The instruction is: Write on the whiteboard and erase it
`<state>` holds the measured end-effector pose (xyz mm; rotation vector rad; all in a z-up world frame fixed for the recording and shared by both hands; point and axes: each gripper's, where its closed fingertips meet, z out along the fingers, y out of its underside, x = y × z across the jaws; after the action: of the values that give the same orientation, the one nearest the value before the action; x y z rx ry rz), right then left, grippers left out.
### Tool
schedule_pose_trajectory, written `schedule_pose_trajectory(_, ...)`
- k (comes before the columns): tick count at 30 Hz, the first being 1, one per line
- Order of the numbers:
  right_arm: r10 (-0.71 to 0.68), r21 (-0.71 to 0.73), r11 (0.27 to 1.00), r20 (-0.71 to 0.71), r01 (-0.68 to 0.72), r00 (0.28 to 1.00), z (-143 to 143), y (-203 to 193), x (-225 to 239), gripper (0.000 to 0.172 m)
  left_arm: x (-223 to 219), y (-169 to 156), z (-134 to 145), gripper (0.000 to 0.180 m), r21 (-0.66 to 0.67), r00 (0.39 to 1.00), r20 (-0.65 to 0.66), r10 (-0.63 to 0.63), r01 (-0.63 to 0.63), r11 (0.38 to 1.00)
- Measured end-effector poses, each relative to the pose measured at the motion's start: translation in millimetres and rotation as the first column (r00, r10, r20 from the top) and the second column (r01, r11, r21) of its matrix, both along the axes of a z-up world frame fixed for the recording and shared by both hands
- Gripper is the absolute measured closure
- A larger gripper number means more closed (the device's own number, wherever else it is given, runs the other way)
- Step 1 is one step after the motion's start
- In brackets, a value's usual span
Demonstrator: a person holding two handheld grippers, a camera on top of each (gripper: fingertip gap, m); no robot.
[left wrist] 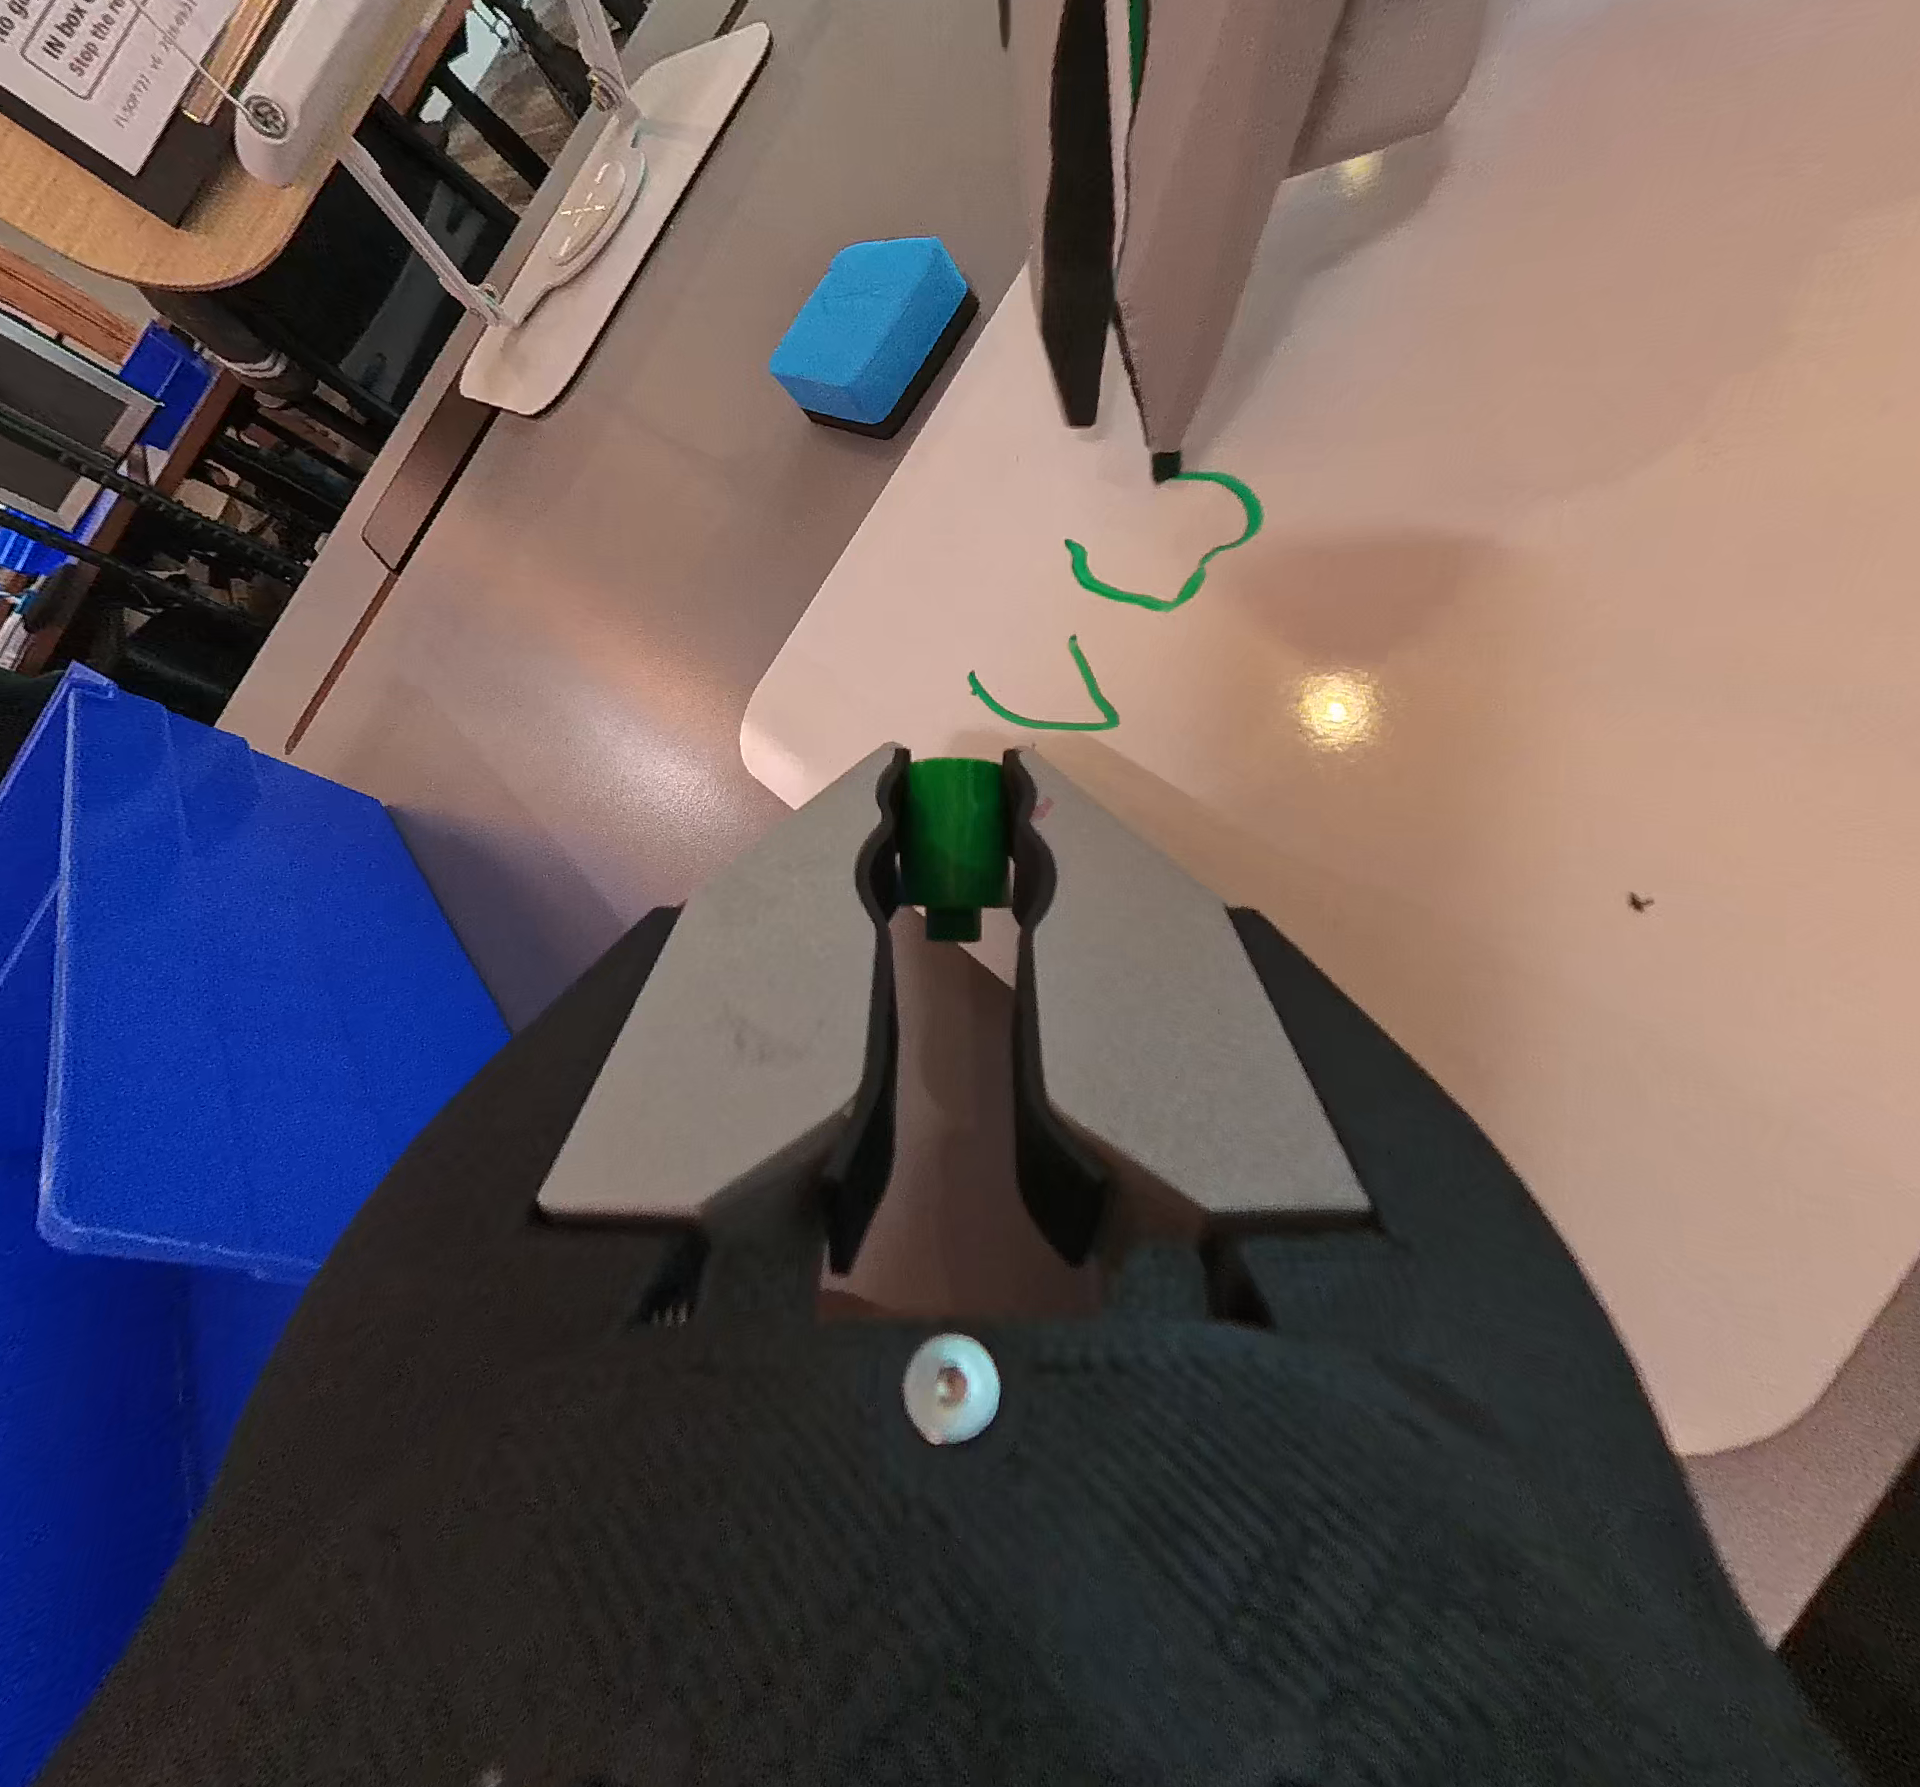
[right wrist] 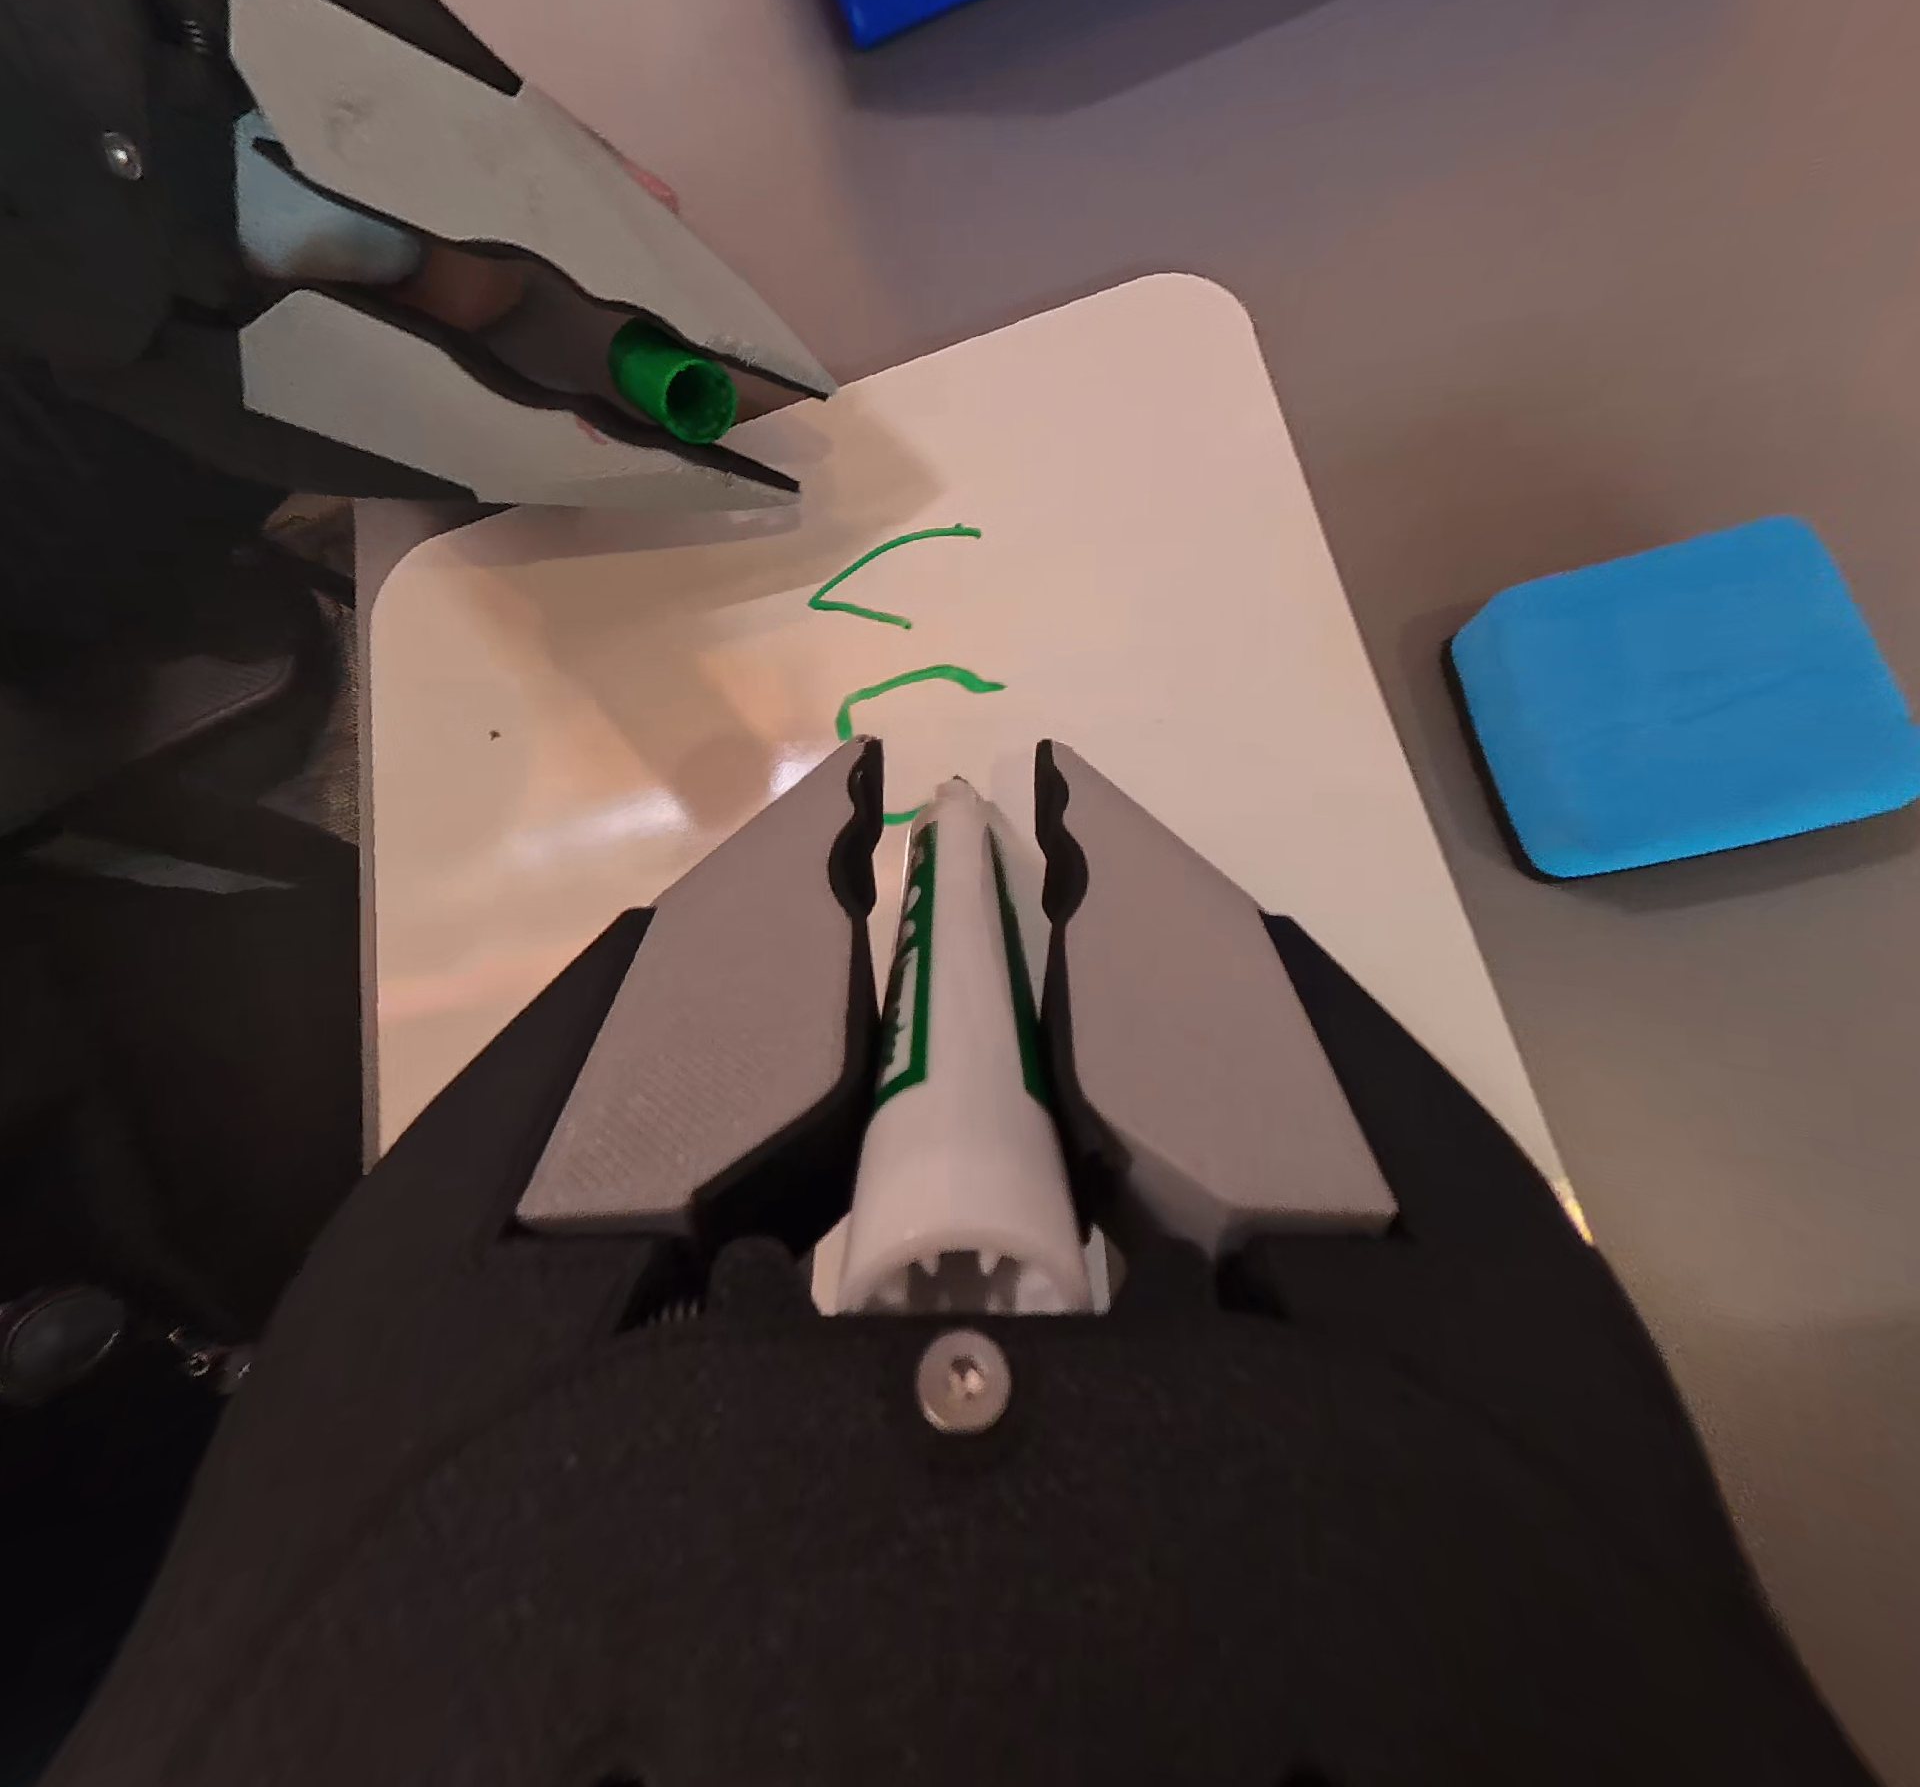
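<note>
On the whiteboard (right wrist: 1143, 490), the landmark for everything else, two green strokes (left wrist: 1143, 574) already stand. The right gripper (right wrist: 958, 781) pinches a white marker (right wrist: 961, 1062) deep between its fingers, the barrel running lengthwise along them and tilted down so the tip (left wrist: 1166, 464) touches the board at the end of the newer stroke. The left gripper (left wrist: 954, 802) hovers at the board's near corner, its pads pressed on a green cap (left wrist: 951, 833). The eraser (right wrist: 1683, 698), blue with a dark underside, lies off the board on the table (right wrist: 1558, 179), just beside the board's edge on the right gripper's side and well apart from the left. I judge writing is under way; erasing falls more naturally to the right hand, once it gives up the marker.
</note>
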<state>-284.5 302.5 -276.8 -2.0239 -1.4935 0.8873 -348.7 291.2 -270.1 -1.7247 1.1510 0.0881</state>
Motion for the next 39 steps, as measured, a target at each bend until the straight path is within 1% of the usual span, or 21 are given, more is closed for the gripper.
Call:
schedule_pose_trajectory(4,-0.01,0.017,1.0,0.007,0.009,1.0,-0.4,9.2,-7.4,0.143,-0.1,0.3,-0.7,0.166,0.001,1.0,-0.007,0.002,-0.002,1.0)
schedule_pose_trajectory(8,0.005,0.006,1.0,0.003,-0.005,1.0,-1.0,9.9,-17.9,0.143,-0.4,0.4,-0.1,0.166,0.002,1.0,-0.003,0.003,-0.003,1.0)
schedule_pose_trajectory(18,0.066,-0.008,0.998,0.019,-0.066,0.998,-2.9,-7.7,-26.4,0.143,-0.3,0.1,0.7,0.166,0.005,1.0,0.002,0.001,-0.001,1.0)
schedule_pose_trajectory(24,0.101,-0.032,0.994,0.022,-0.1,0.995,-2.7,-24.1,-21.0,0.143,-0.2,0.1,0.7,0.166,0.006,1.0,0.001,0.002,-0.002,1.0)
schedule_pose_trajectory(29,0.103,-0.044,0.994,0.033,-0.101,0.994,-4.7,-31.5,-10.0,0.142,-0.2,0.1,0.5,0.166,0.007,1.0,-0.002,0.003,-0.003,1.0)
schedule_pose_trajectory(39,0.042,-0.043,0.998,0.041,-0.04,0.998,-6.9,-9.1,3.3,0.143,1.0,-2.9,-2.7,0.166,0.001,1.0,-0.014,0.007,-0.007,1.0)
